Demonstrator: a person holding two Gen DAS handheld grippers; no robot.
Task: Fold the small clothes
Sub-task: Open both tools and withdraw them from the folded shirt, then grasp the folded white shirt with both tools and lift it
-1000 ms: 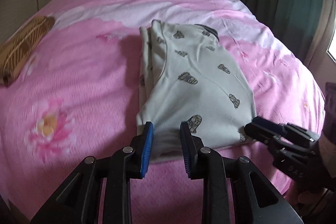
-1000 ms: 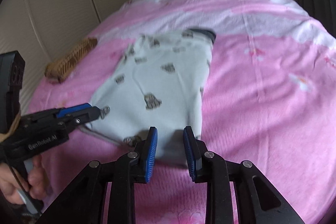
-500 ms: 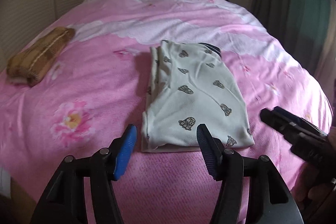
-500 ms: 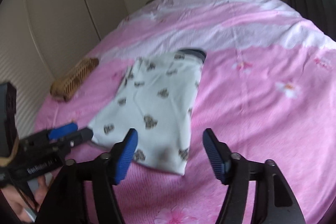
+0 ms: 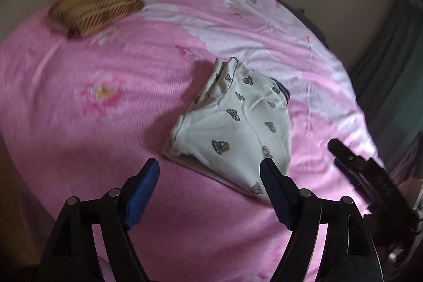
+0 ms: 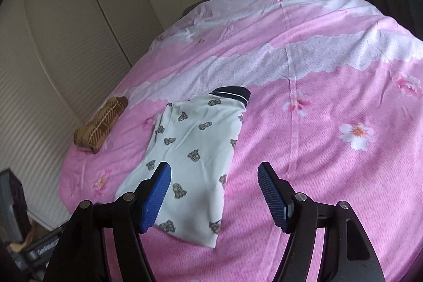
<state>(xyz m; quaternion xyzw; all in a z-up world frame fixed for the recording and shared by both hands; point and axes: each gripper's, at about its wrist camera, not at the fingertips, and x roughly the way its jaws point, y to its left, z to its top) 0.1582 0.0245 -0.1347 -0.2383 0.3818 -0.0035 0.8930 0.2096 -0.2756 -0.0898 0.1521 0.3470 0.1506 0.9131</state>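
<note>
1. One white printed garment (image 6: 195,149), folded, lying on the pink bedspread (image 6: 317,149).
2. One brown checked folded cloth (image 6: 99,124), also on the bedspread, well apart from the garment toward the wardrobe side.
3. Two grippers: the left gripper (image 5: 208,189) and the right gripper (image 6: 214,192), each with two blue-padded fingers spread apart, near the garment's closest edge.

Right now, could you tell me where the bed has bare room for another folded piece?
Bare bedspread lies right of the white printed garment. A narrower strip separates it from the brown folded item. The near edge is crowded by both open grippers.
</note>
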